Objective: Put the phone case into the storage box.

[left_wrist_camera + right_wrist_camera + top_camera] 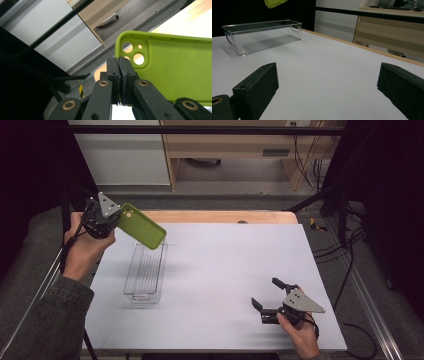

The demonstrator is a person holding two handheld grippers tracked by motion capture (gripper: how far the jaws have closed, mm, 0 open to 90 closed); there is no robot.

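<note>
Left claw (pixel 120 75) clenched on the green phone case's (pixel 142 226) corner edge above the clear bin (pixel 145 270); thin pinch, case could probably swing or slip; right claw (pixel 267 302) released.

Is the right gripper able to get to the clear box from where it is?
Probably yes. The right gripper rests open and empty, and the white table between it and the clear box is bare. The green phone case hangs above the box's far end.

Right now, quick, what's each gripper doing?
Left gripper: closed on the edge of the lime-green silicone phone case.
Right gripper: open, holding nothing.
</note>
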